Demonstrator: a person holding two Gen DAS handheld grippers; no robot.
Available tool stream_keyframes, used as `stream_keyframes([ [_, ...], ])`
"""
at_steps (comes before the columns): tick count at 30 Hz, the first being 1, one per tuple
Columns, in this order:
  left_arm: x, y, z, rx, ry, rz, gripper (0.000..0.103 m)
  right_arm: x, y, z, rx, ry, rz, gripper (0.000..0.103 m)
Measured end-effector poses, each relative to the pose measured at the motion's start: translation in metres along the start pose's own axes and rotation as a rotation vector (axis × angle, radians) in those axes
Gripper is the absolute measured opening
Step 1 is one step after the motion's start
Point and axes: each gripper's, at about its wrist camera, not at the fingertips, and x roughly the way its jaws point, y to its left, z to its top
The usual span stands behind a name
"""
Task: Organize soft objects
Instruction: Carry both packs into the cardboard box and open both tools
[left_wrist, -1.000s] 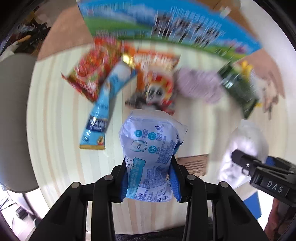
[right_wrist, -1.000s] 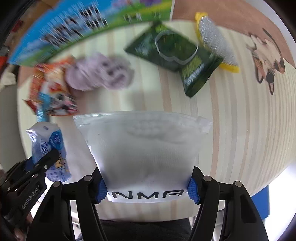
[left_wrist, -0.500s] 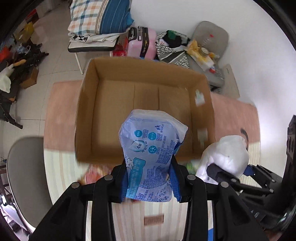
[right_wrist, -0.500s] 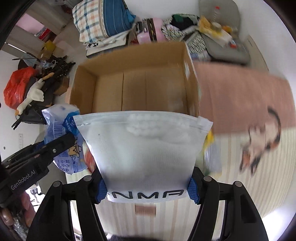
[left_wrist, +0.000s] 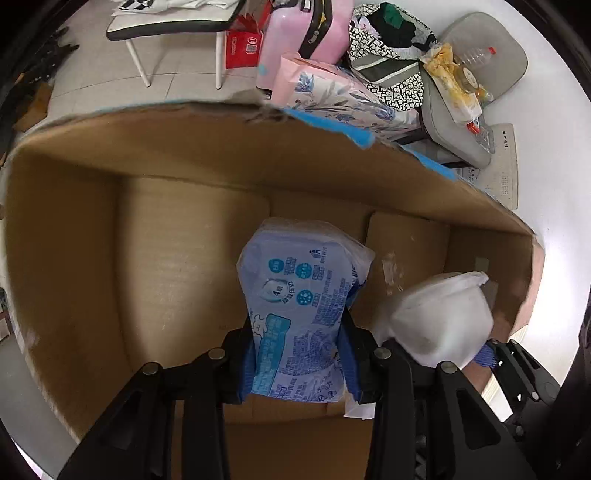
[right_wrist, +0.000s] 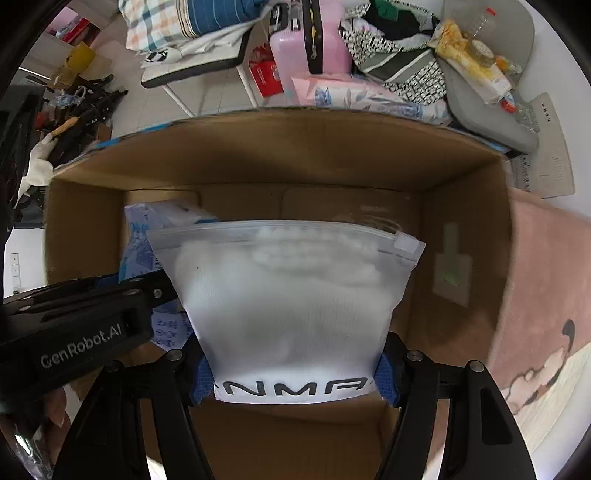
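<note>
My left gripper is shut on a light blue tissue pack and holds it over the inside of an open cardboard box. My right gripper is shut on a white zip bag of soft white stuffing, held inside the same box. The bag also shows at the right of the left wrist view. The blue pack shows at the left of the right wrist view, with the left gripper's black body in front of it. The box floor below both items looks bare.
Behind the box stand a pink suitcase, a chair with folded bedding, a grey seat with a bottle and heaps of cloth. A pink mat with a cat picture lies right of the box.
Both grippers have swung up from the striped table and moved forward over the box. The box fills both views now. Each gripper kept its item throughout.
</note>
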Motion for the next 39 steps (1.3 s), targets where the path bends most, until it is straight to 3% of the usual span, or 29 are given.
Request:
stream_keyframes([
  [11, 0.01, -0.011, 0.015, 0.006, 0.042, -0.003, 0.043, 0.027, 0.003, 0.029, -0.009, 0.042, -0.037, 0.076],
  [16, -0.006, -0.01, 0.008, 0.018, 0.0, 0.018, 0.081, 0.015, 0.003, 0.028, -0.008, 0.027, -0.046, 0.089],
  [20, -0.029, -0.008, -0.006, 0.031, -0.031, 0.045, 0.09, -0.008, 0.003, 0.015, -0.007, 0.008, -0.048, 0.093],
  [21, -0.036, -0.008, -0.011, 0.041, -0.044, 0.059, 0.098, -0.013, 0.003, 0.011, -0.014, 0.003, -0.05, 0.098],
  [23, -0.052, -0.012, -0.024, 0.057, -0.083, 0.084, 0.099, -0.025, 0.005, -0.001, -0.031, -0.017, -0.068, 0.103],
  [28, -0.088, -0.019, -0.066, 0.119, -0.174, 0.126, 0.103, -0.061, 0.016, -0.039, -0.075, -0.099, -0.117, 0.103],
  [36, -0.129, -0.019, -0.15, 0.145, -0.315, 0.165, 0.103, -0.107, 0.025, -0.109, -0.084, -0.214, -0.05, 0.103],
  [39, -0.135, -0.013, -0.187, 0.155, -0.375, 0.238, 0.103, -0.112, 0.025, -0.143, -0.097, -0.213, -0.021, 0.103],
])
